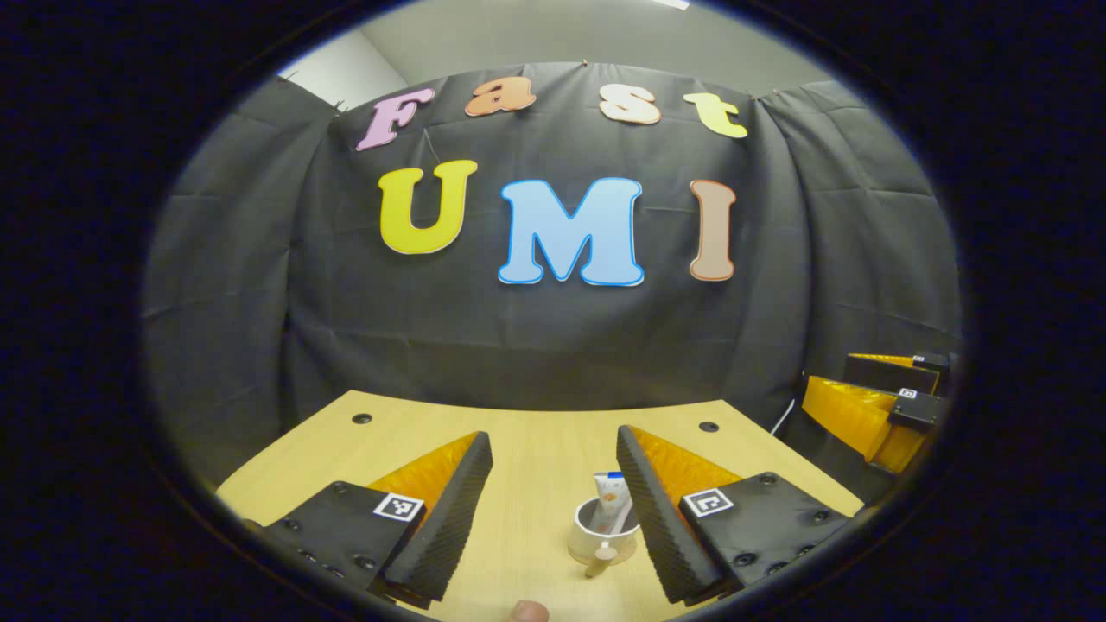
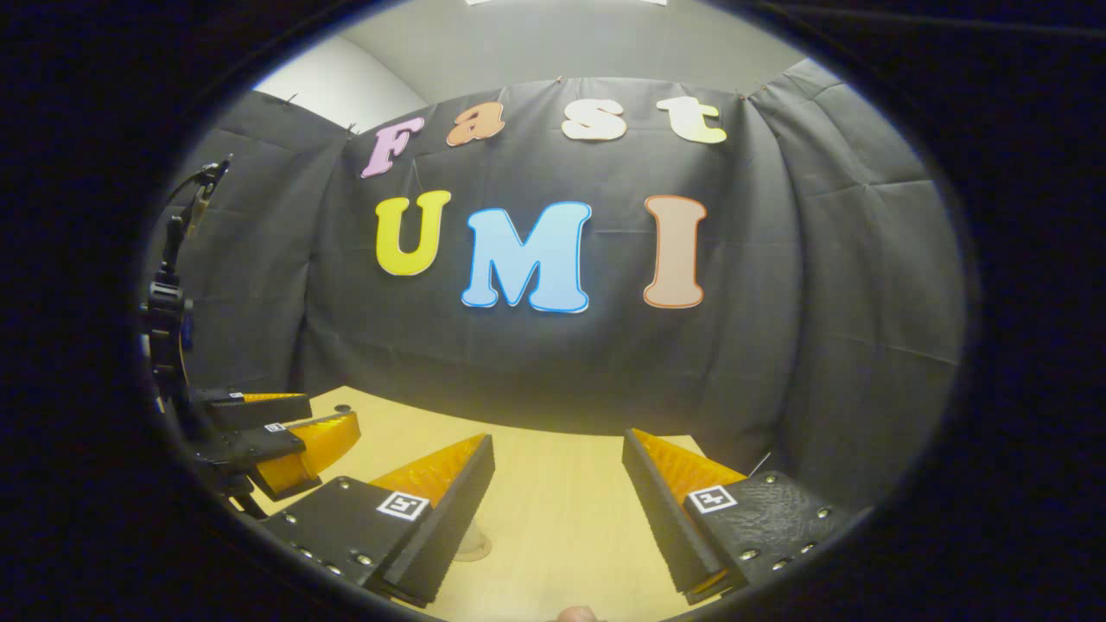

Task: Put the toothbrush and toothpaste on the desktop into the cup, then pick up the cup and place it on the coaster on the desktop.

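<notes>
Behind the pale wooden desk (image 1: 536,432) hangs dark cloth, and I hold both grippers low over the desk's near edge.

In the left gripper view, my left gripper (image 1: 553,510) has its fingers spread wide apart, holding nothing. Between them, close against the inner face of the right-hand finger, stands the small white ceramic cup (image 1: 600,537). The white toothpaste tube with a blue cap (image 1: 612,499) already stands upright in it, and the pale-handled toothbrush (image 1: 602,560) leans in the cup too, its handle end tipping over the rim toward me. Whether a coaster lies under the cup I cannot tell.

Further right, my right gripper (image 2: 557,510) is likewise spread apart and empty, over bare wood. In the right gripper view a pale round shape (image 2: 473,544) peeks out beside its left-hand finger; it may be the coaster, but too little shows to tell.

I judge the left gripper nearer the cup: the cup sits just ahead and slightly right of its centreline, long axis vertical.
</notes>
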The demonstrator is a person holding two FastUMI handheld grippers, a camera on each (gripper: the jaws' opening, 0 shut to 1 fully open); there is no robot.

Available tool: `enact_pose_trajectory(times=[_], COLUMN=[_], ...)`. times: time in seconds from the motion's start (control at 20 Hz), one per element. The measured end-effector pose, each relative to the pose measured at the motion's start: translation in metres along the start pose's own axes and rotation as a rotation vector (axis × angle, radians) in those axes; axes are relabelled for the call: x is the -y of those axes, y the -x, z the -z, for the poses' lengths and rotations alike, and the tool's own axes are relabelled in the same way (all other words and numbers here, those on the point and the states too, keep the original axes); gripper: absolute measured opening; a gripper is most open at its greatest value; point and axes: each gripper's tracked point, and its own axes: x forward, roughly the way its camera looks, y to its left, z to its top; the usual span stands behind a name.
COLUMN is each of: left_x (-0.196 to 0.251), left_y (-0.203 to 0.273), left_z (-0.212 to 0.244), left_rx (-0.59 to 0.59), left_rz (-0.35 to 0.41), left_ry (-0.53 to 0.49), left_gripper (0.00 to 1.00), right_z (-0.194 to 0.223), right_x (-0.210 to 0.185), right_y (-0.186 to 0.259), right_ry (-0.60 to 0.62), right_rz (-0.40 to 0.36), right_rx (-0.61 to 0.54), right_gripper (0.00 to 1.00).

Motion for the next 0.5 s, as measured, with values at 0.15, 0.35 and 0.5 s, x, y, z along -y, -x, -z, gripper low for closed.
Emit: enact_pose_trajectory(times=[0.15, 0.35, 0.5], left_x=[0.001, 0.004, 0.005], left_y=[0.0, 0.002, 0.003], left_z=[-0.001, -0.003, -0.006], left_rx=[0.013, 0.028, 0.04], left_rz=[0.026, 0.059, 0.072], left_ry=[0.0, 0.0, 0.003], left_gripper=[0.94, 0.94, 0.94], right_z=[-0.001, -0.008, -0.011], right_x=[0.002, 0.008, 0.01], right_y=[0.005, 0.012, 0.015], right_ry=[-0.002, 0.005, 0.015], right_rz=[0.043, 0.094, 0.108], right_rx=[0.014, 0.038, 0.05], right_gripper=[0.93, 0.89, 0.93])
